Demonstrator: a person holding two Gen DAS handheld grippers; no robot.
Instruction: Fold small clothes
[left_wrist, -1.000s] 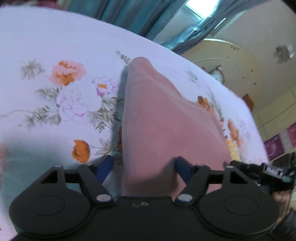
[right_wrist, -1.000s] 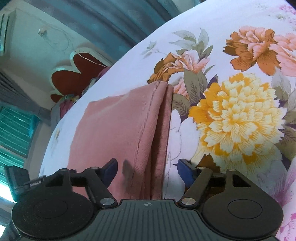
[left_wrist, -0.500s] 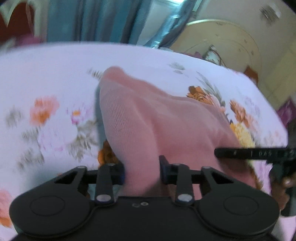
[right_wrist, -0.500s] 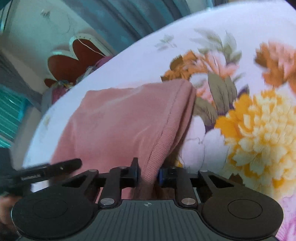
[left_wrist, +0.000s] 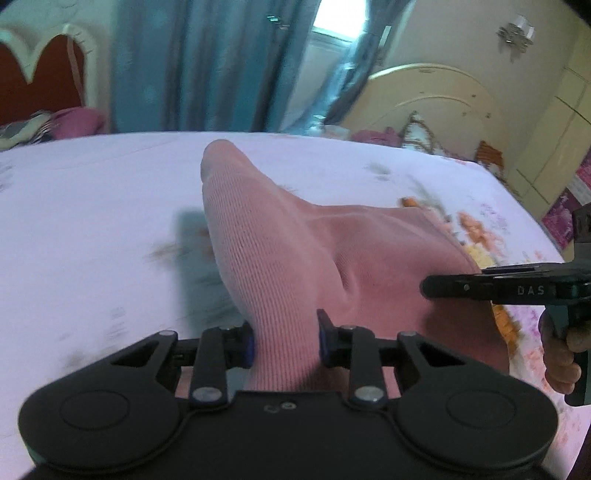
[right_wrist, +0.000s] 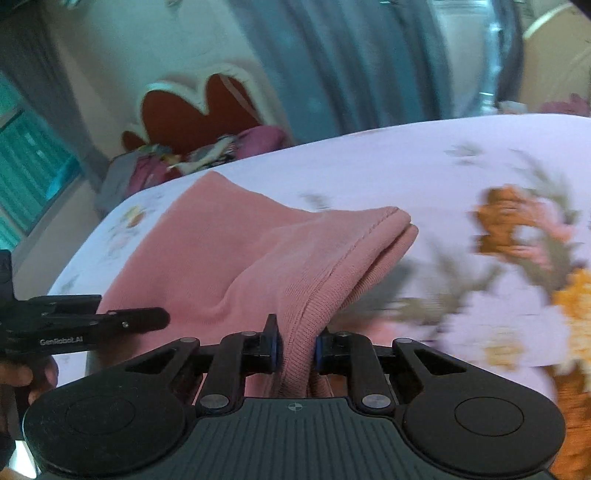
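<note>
The left gripper (left_wrist: 285, 341) has its fingers clamped on one near corner of the pink knit garment (left_wrist: 295, 254); the right gripper (right_wrist: 297, 349) pinches its hemmed edge. The cloth hangs lifted above the floral bedsheet (right_wrist: 480, 166). Beyond stand teal curtains (left_wrist: 192, 62).

Close wrist views (shared pink garment (left_wrist: 303, 258))

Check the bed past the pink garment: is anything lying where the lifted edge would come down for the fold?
Nothing visible does. Both the left gripper and right gripper are already clamped on the pink garment, with its near edge lifted. Beyond it, only the floral bedsheet shows up to the far edge; the pillows lie past it.
</note>
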